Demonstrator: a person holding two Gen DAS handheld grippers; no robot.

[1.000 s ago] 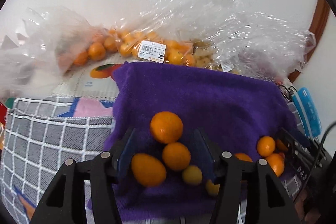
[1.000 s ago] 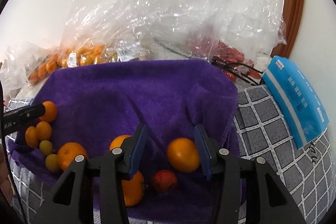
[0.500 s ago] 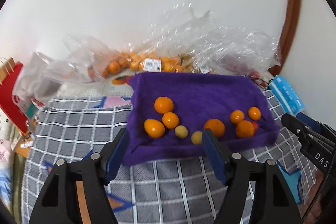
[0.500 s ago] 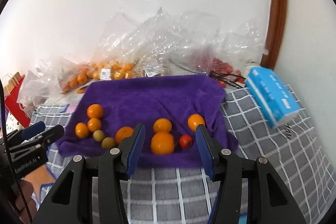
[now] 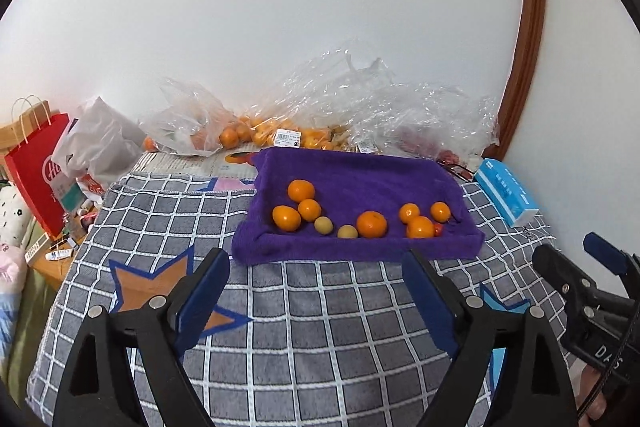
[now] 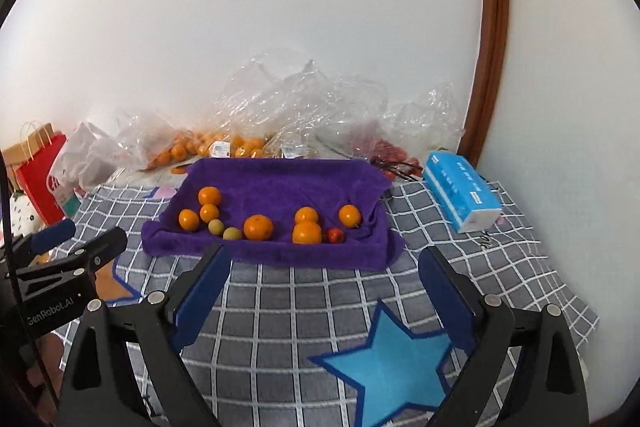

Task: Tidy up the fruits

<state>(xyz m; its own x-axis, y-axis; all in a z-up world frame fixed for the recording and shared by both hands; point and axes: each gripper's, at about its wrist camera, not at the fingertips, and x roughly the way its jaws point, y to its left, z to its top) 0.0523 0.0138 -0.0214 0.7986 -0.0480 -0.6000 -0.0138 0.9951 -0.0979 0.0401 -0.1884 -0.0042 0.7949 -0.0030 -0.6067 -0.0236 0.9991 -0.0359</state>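
fruits: we see oranges (image 5: pixel 371 224), two yellow-green ones (image 5: pixel 323 225) and a small red one (image 6: pixel 335 235) loose on the purple towel (image 5: pixel 360 179), far centre of the checked blanket (image 5: pixel 320 315)
left gripper (image 5: pixel 316 291): jaws spread, holding nothing, near edge
right gripper (image 6: pixel 324 291): jaws spread, holding nothing, near edge
risk: we judge round fruit may roll off the towel's low near fold if nudged
risk: touching neighbours get bumped in a pinch
far: plastic bags (image 5: pixel 360 107) of fruit at the wall

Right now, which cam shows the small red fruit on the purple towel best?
Right wrist. There the red fruit sits in the open beside an orange on the purple towel. In the left wrist view only a sliver shows, mostly hidden behind that orange.
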